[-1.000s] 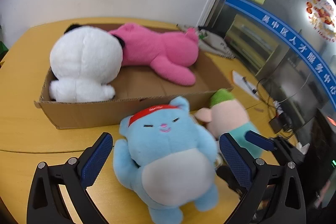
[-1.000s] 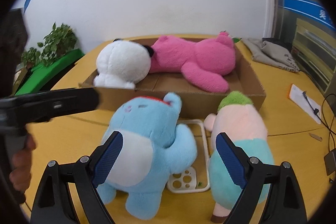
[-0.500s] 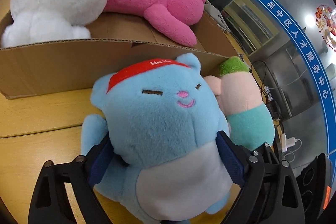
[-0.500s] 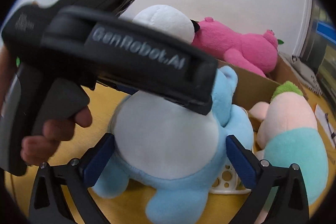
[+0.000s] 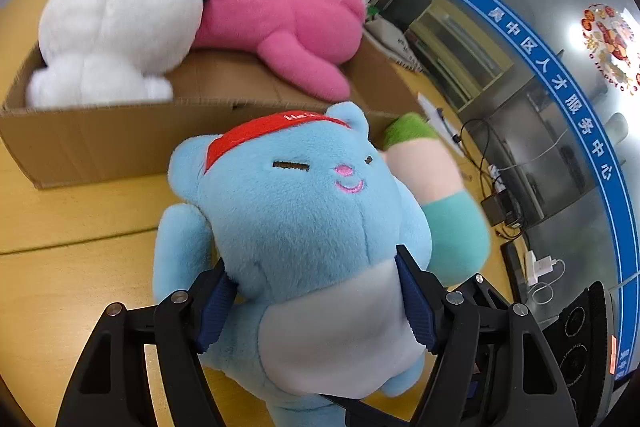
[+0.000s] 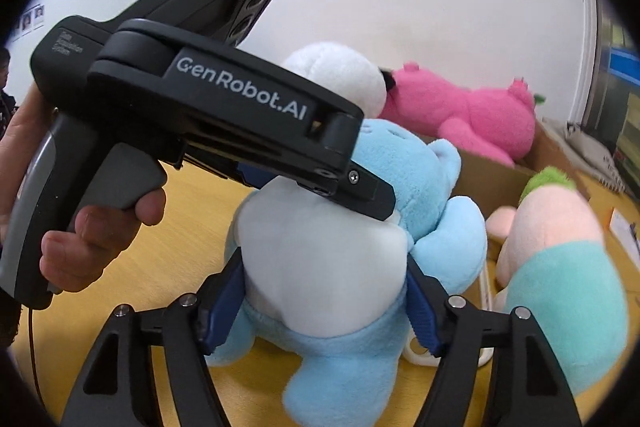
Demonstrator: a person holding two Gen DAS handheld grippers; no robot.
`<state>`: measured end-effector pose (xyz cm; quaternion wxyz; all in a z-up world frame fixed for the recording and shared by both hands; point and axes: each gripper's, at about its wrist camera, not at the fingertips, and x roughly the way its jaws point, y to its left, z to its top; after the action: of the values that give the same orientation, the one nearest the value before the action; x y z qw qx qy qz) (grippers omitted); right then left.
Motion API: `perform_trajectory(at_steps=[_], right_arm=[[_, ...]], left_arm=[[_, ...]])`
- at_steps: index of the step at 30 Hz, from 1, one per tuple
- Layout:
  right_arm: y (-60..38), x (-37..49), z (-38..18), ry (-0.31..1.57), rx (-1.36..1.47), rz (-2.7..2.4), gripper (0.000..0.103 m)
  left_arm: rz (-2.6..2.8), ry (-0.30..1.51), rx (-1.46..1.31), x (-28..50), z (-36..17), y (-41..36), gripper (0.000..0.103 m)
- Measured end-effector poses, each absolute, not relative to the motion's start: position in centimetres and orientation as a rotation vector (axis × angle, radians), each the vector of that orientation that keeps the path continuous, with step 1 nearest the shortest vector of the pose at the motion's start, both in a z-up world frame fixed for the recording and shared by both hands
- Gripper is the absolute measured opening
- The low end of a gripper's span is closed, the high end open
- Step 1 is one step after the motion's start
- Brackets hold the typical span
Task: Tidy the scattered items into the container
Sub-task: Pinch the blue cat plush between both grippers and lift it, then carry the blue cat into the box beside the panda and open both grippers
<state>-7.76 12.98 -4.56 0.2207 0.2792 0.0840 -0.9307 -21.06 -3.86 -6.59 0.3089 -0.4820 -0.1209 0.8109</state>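
Blue plush (image 5: 304, 227), both grippers – left (image 5: 316, 303), right (image 6: 324, 311) – clamping it

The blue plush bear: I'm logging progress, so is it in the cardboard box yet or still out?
Out. The blue plush bear sits in front of the cardboard box, clamped by the left claw and the right claw.

Left gripper (image 6: 362, 183): we see matte black housing, white GenRobot.AI lettering, grey handle
Right gripper (image 6: 326, 301): black linkage, silver screws, ribbed blue pads (image 6: 224, 307)
Hand (image 6: 86, 241): we spot bare skin
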Motion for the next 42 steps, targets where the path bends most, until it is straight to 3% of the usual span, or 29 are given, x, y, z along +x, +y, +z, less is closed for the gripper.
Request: perform_trajectory(at_steps=[9, 14, 19, 23, 28, 33, 42], right_arm=[[14.1, -10.3, 4.6, 0.221, 0.518, -2.668, 0.071], [14.8, -16.6, 7.1, 0.19, 0.47, -2.691, 0.071], [15.3, -23.7, 5.3, 0.121, 0.523, -2.703, 0.071], [15.7, -28.4, 1.1, -0.028, 0.74, -2.679, 0.071], [16.4, -28.6, -2.0, -0.109, 0.908, -2.633, 0.074], [16.4, -29.0, -4.8, -0.073, 1.112, -2.594, 0.076], [16.4, -27.3, -4.8, -0.048, 1.15, -2.578, 0.077]], left_arm=[[2.252, -0.194, -1.023, -25.4, 4.9, -2.1, 0.077], [2.283, -0.145, -0.991, -31.8, 6.9, -0.9, 0.077], [2.294, -0.108, -1.068, -38.5, 4.0, 0.6, 0.077], [2.261, -0.122, -1.218, -42.1, -2.0, 1.4, 0.077], [2.249, -0.132, -1.169, -41.2, -4.4, 1.6, 0.077], [2.272, 0.006, -1.186, -39.6, -6.4, 2.8, 0.078], [2.233, -0.167, -1.18, -36.2, -5.5, -0.5, 0.074]])
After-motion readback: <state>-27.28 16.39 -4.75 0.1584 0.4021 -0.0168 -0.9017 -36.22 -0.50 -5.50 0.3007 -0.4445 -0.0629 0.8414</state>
